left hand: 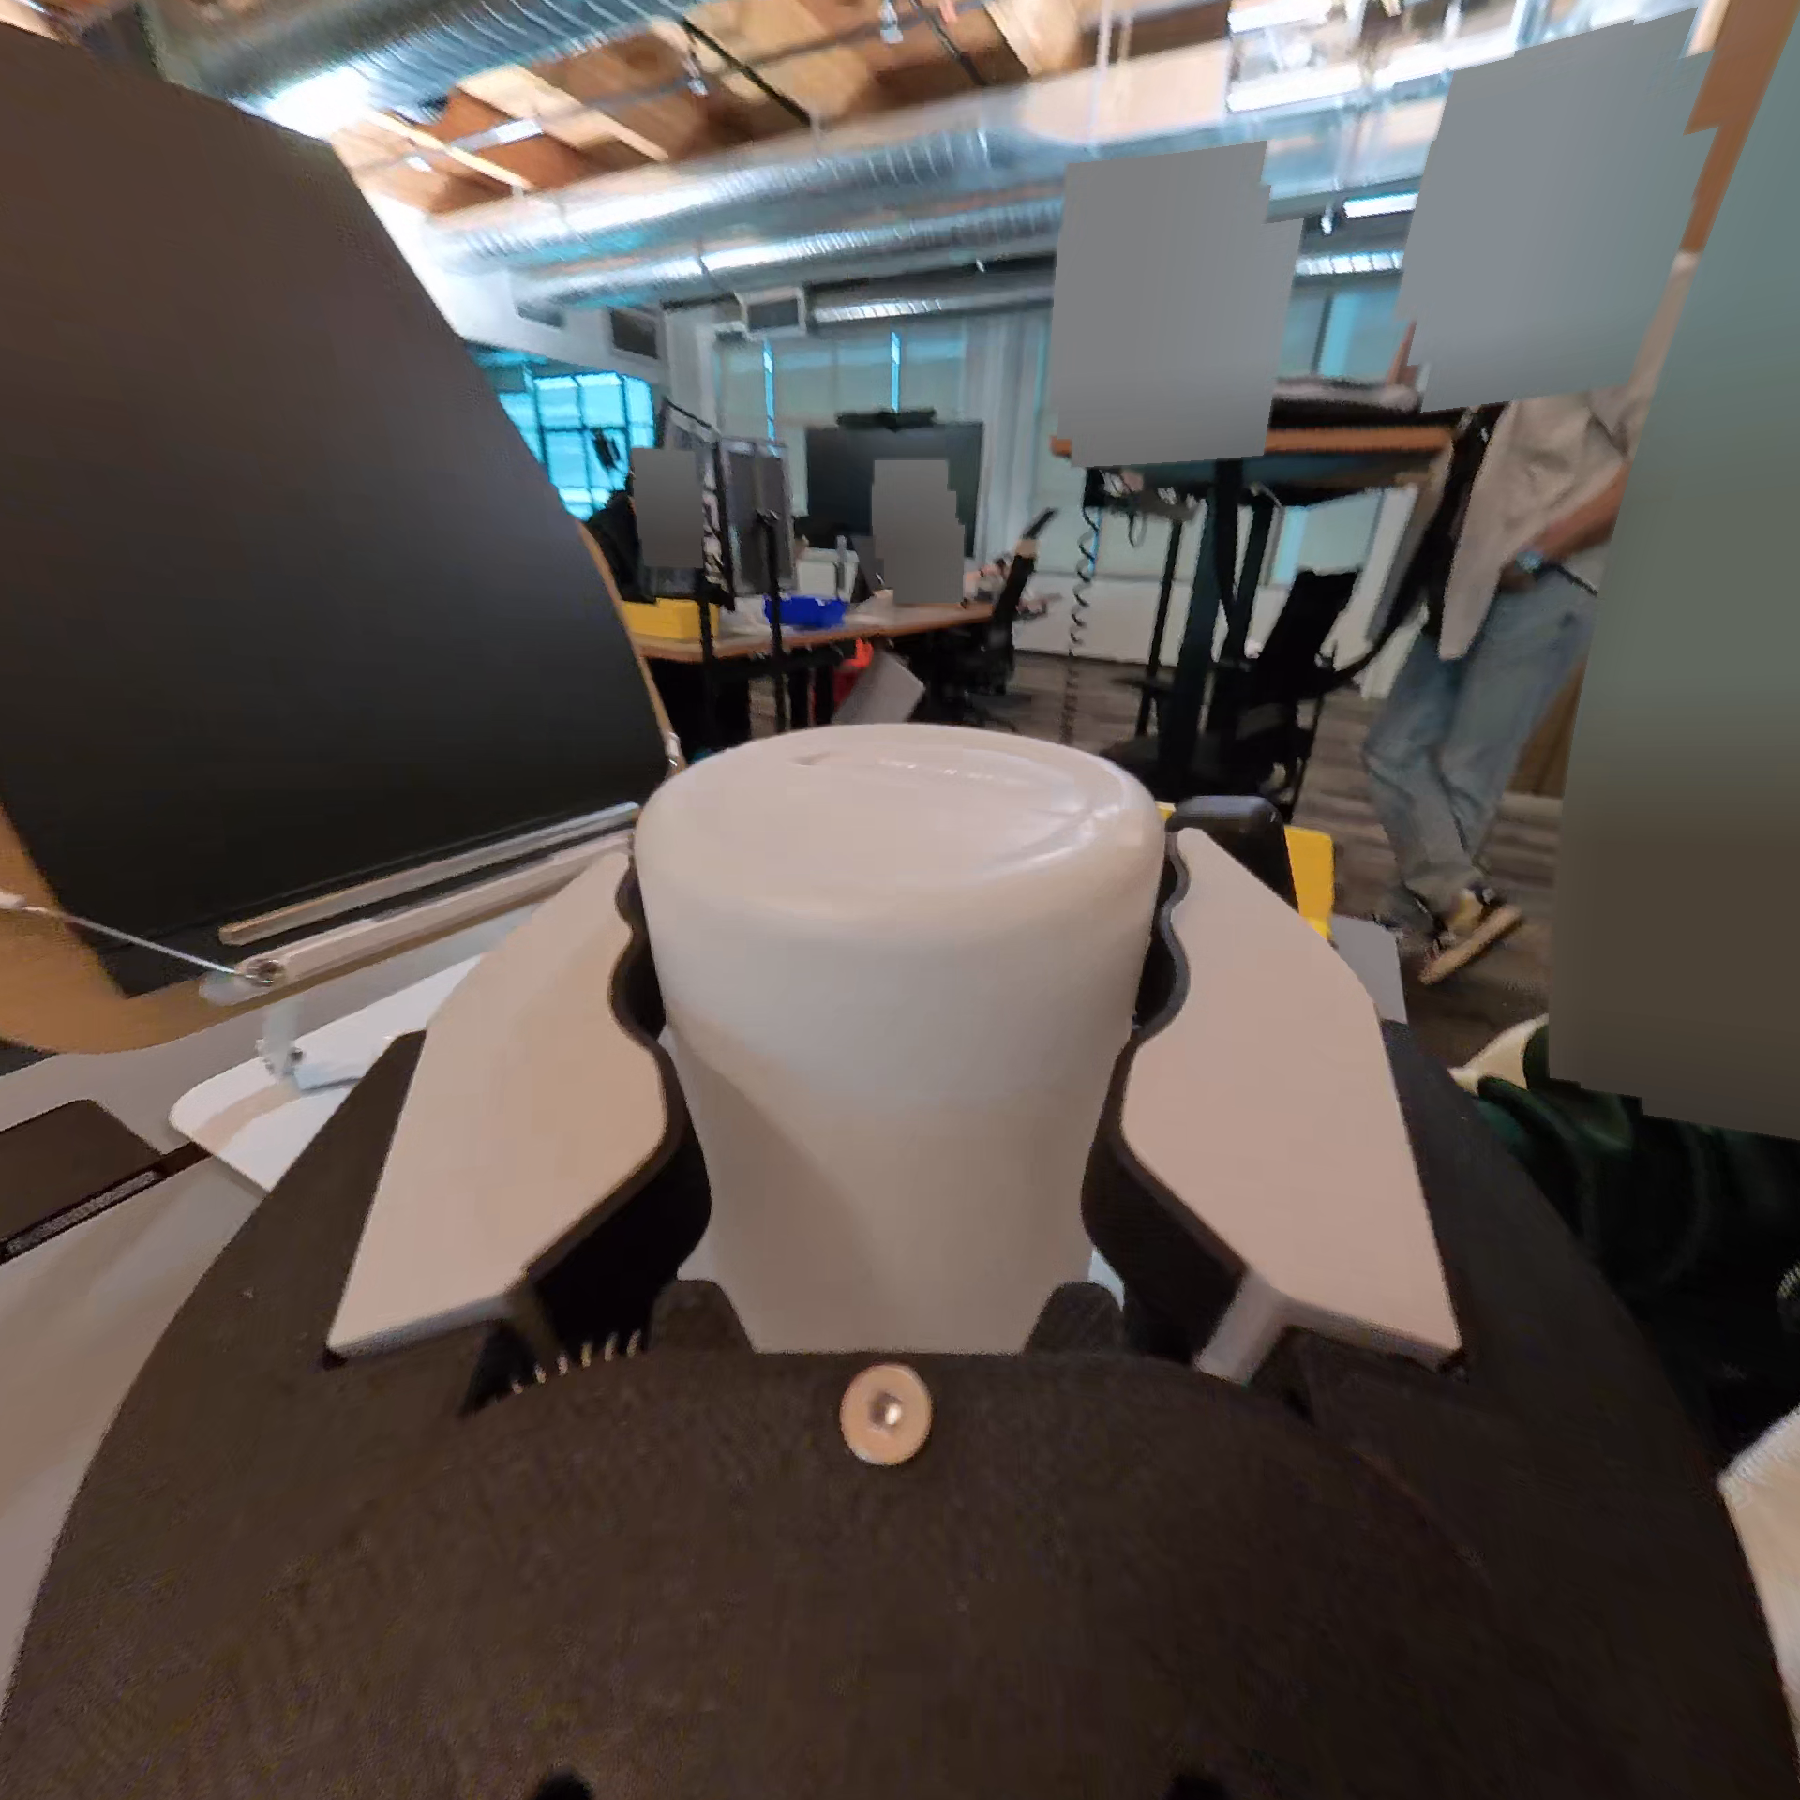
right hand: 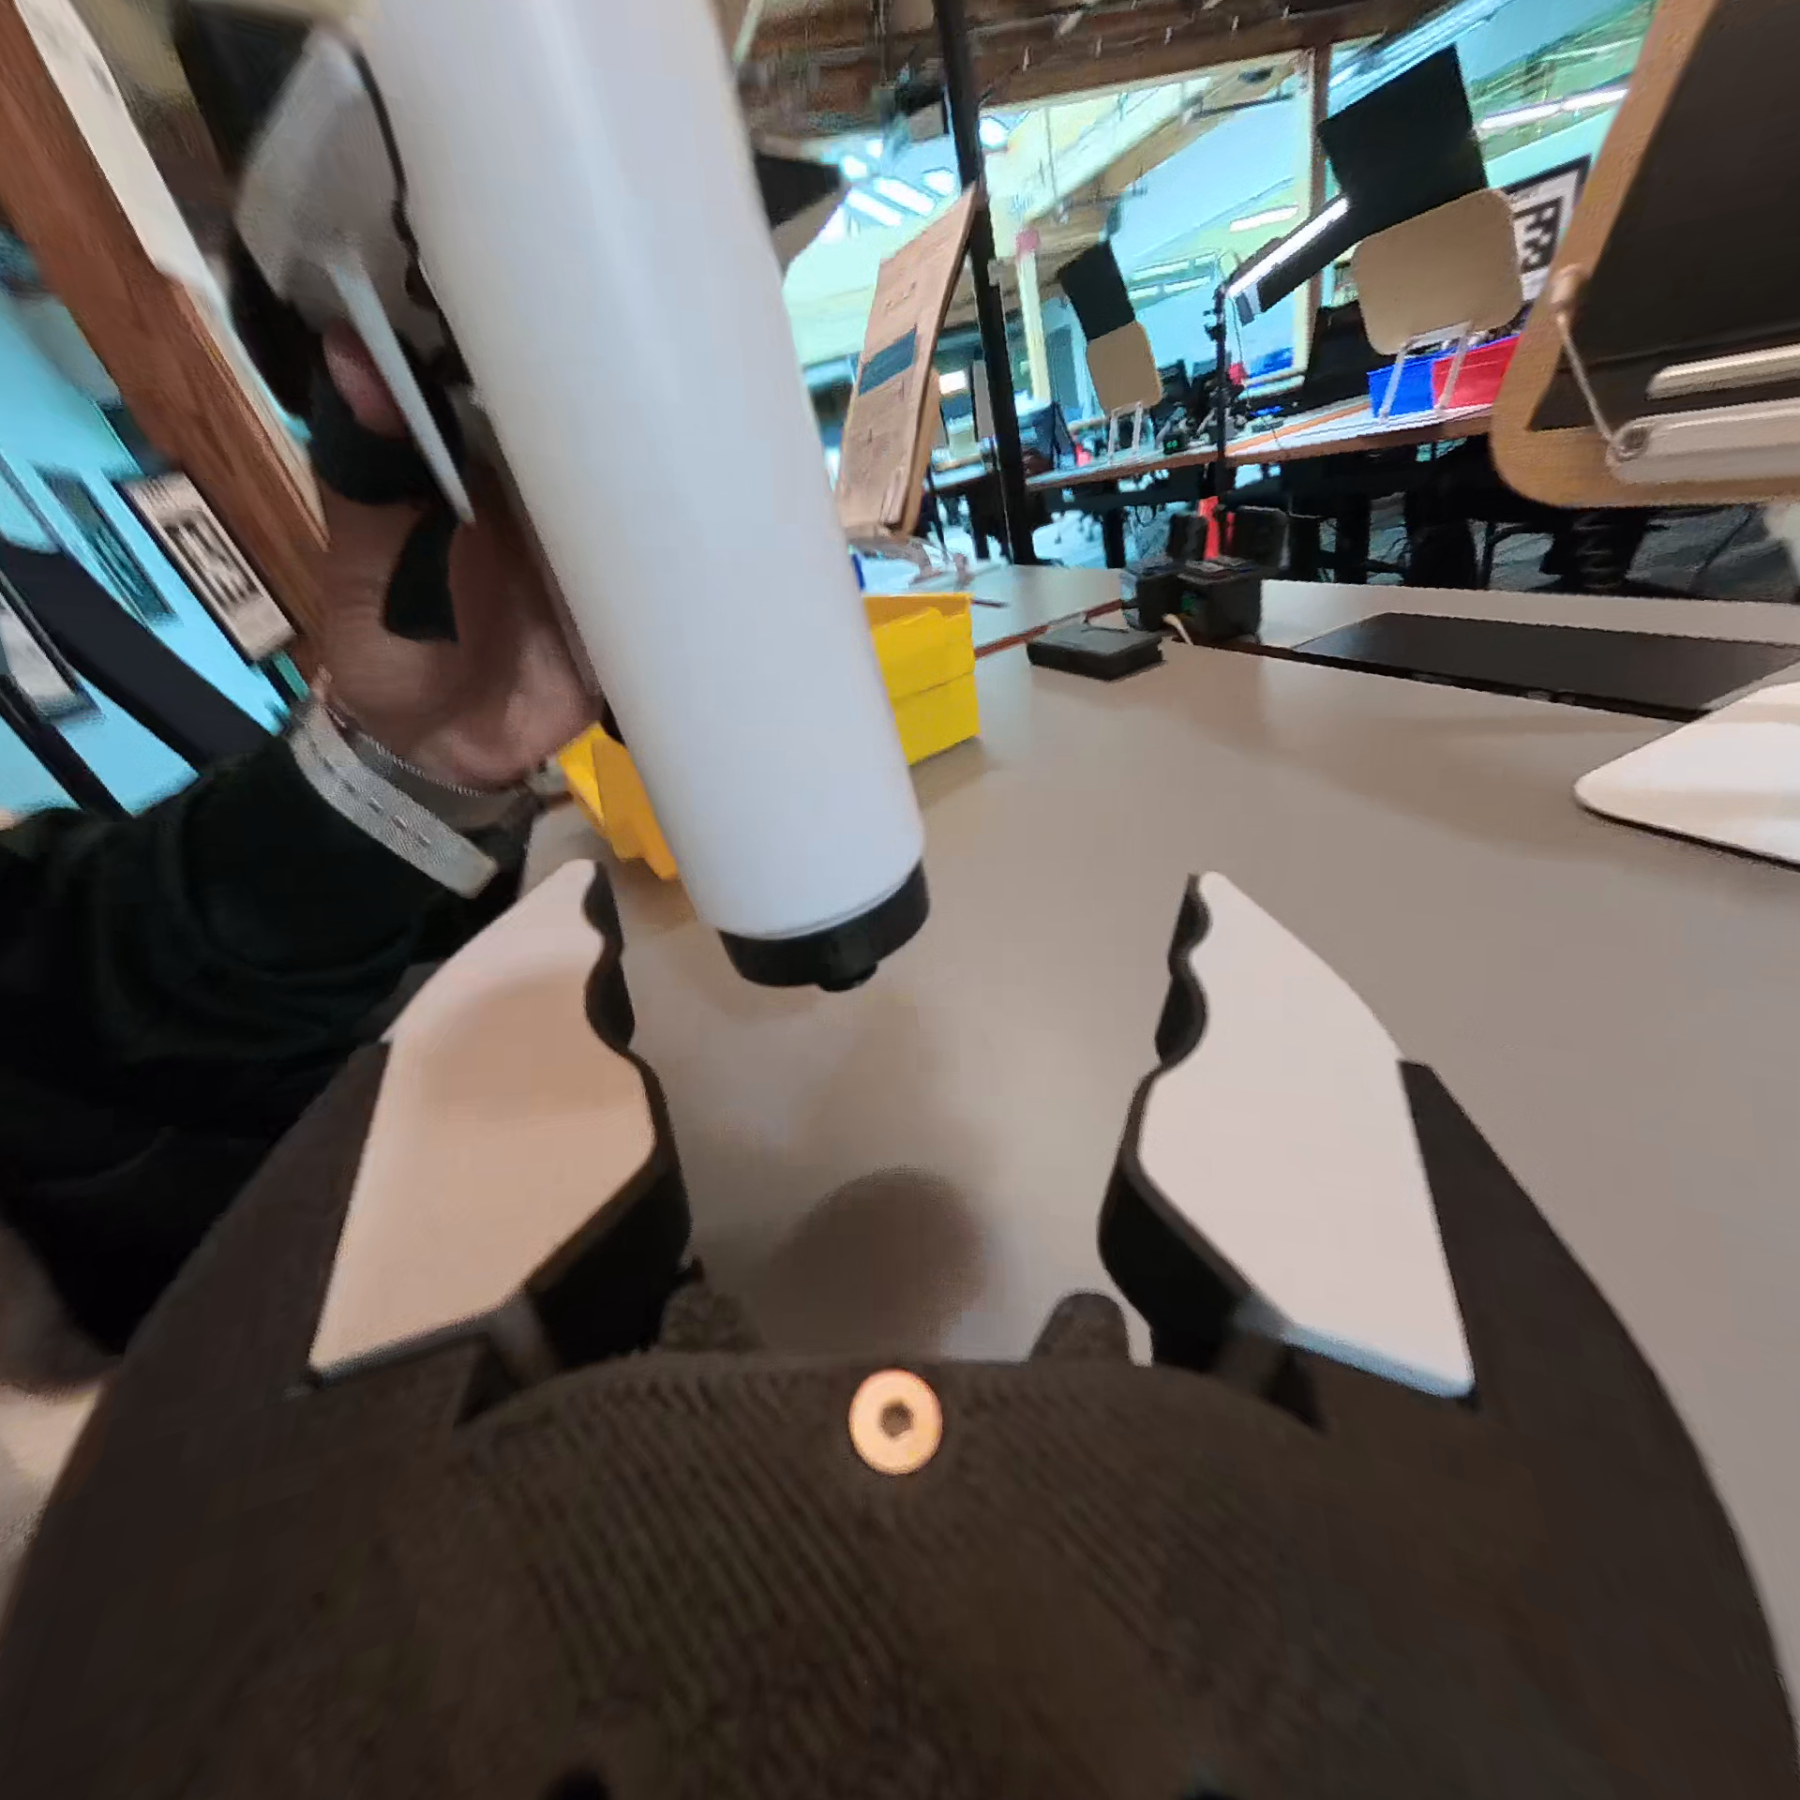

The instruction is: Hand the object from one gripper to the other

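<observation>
— What do your two cameras give you?

— My left gripper (left hand: 901, 896) is clamped on the white bottle (left hand: 901, 984); its camera shows only the bottle's rounded end filling the gap between the fingers.

— And the other view?

— It shows the bottle's whole length, tilted, black cap (right hand: 828, 940) lowest, hanging above the grey table (right hand: 1315, 925). My right gripper (right hand: 891, 935) stands apart and empty, just below the cap. A yellow bin (right hand: 925, 672) sits behind the bottle.

— Any writing on the bottle?

— Nothing I can make out; its side looks plain white.
</observation>
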Available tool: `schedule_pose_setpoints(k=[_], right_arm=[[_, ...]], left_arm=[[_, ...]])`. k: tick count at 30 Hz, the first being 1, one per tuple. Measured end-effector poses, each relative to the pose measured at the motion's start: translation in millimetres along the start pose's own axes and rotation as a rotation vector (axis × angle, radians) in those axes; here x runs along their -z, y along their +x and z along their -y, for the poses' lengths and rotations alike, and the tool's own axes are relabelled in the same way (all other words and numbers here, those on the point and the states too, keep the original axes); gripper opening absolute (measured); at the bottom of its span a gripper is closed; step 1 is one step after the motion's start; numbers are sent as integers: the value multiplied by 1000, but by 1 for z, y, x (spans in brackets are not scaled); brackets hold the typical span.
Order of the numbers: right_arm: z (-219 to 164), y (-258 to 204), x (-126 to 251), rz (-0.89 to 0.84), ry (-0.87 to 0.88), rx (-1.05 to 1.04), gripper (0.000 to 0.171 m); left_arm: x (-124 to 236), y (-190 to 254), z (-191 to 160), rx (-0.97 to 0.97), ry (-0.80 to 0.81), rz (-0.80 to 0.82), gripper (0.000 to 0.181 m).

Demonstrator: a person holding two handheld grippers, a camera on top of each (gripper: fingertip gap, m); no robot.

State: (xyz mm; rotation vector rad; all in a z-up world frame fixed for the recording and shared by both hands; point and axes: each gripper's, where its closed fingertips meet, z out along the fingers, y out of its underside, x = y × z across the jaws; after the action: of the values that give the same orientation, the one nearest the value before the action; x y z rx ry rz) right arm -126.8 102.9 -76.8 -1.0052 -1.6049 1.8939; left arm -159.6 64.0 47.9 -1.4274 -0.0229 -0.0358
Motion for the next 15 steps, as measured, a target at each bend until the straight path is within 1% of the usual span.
schedule_pose_setpoints(k=[3,5,9,12,15], right_arm=[[10,-4,0,54,88,-156,105],[3,-9,-6,73,66,-178,105],[-26,-25,-23,80,-82,-97,109],[-49,-41,-35,107,-183,-45,111],[-52,-54,-40,129,-198,33,107]], left_arm=[[10,-13,8,28,46,30,97],[12,-16,10,36,47,35,97],[9,-10,8,45,34,13,97],[2,3,8,85,43,-39,98],[-3,18,11,148,74,-103,97]])
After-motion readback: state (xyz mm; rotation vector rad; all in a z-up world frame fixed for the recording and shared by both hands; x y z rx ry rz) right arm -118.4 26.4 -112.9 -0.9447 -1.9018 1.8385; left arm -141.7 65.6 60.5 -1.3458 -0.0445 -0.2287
